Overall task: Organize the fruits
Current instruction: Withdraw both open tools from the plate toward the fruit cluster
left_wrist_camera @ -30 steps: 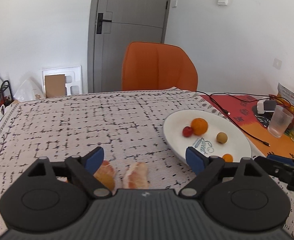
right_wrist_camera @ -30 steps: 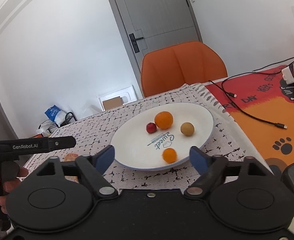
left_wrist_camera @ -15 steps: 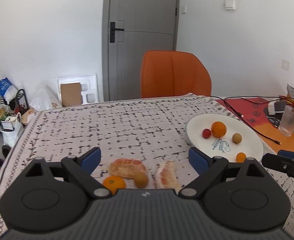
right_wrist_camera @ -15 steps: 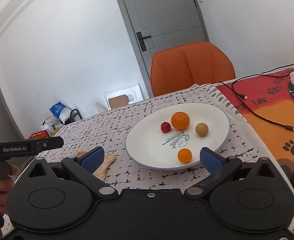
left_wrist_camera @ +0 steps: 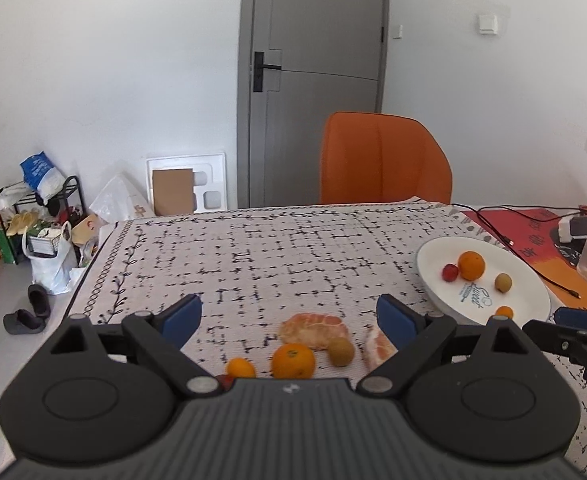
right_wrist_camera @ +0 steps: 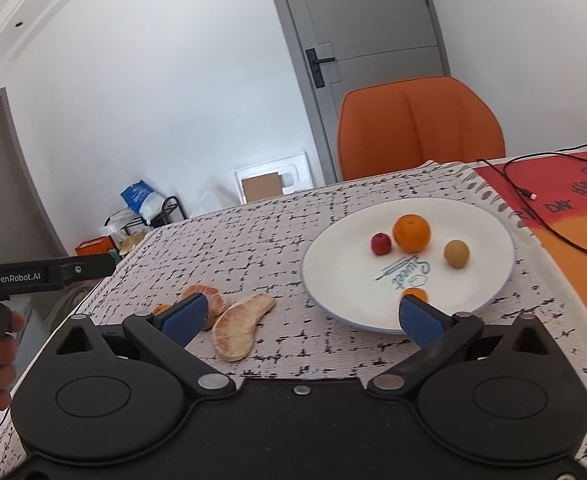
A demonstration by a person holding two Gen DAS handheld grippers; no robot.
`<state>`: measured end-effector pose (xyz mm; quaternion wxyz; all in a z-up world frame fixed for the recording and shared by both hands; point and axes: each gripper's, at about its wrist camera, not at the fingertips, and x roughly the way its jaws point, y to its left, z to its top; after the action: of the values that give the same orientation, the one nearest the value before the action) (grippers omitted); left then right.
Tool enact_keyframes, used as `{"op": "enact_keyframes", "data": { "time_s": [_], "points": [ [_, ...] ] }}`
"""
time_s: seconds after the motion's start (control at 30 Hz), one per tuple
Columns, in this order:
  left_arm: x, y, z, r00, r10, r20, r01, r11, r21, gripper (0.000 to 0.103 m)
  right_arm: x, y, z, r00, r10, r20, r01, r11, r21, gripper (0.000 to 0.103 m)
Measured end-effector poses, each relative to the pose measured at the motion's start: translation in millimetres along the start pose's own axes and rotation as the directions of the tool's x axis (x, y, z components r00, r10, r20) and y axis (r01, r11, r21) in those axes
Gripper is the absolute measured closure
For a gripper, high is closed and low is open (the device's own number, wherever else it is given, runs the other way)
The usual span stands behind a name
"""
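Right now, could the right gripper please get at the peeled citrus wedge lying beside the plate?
Probably yes: the right gripper is open and empty, and the peeled citrus wedge lies uncovered just ahead, clear of the plate.

"GenRobot.AI" – white letters on the black left gripper body (right_wrist_camera: 33, 276), left edge of the right wrist view | "Sweet" – blue script on the white plate (right_wrist_camera: 489, 236), centre right | orange mat (right_wrist_camera: 573, 200) letters, upper right: only partly readable.
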<state>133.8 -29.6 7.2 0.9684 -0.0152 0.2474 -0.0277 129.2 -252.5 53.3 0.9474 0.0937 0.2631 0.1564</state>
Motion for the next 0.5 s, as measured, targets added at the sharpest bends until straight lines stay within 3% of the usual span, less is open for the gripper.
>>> {"op": "enact_keyframes", "data": {
  "time_s": [0.5],
  "points": [
    [-4,49,-10,1.000,0.023,0.013,-0.022,0.993,-0.116,0.010,23,27,-1,0.997,0.033,-0.065,-0.036,0.998,-0.054,0.006]
  ]
}}
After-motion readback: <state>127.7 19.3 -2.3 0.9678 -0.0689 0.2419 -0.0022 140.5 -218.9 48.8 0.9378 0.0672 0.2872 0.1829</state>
